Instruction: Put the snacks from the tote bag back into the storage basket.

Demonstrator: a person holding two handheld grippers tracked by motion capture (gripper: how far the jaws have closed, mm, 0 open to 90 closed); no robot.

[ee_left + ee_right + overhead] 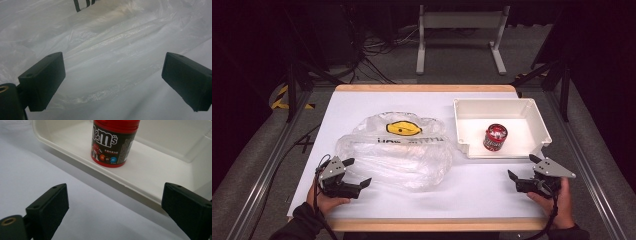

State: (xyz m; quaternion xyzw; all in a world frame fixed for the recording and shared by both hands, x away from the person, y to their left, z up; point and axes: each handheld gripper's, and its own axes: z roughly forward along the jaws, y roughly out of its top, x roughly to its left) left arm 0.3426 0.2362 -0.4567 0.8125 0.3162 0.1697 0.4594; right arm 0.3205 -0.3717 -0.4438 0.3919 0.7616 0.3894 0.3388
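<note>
White table (pixel 377 97) with our two grippers parked at the near edge, nothing grabbed.

Biggest thing is the crumpled clear plastic bag (pixel 394 150) mid-table; our left gripper (pixel 357 172) sits wide open right at its edge. Then the white tray (pixel 539 120), candy jar (pixel 495 137) upright inside, our right gripper (pixel 522 167) wide open just in front.

Plastic bag (pixel 394 150) lies on counter (pixel 472 192), left of centre. Tray (pixel 537 120) sits on counter at far right, just beside bag's right edge. M&M's canister (pixel 495 137) stands upright in tray, toward its near wall. Left tool (pixel 357 175) at near left, at bag's near-left edge. Right tool (pixel 523 169) at near right, just before tray's near wall.
</note>
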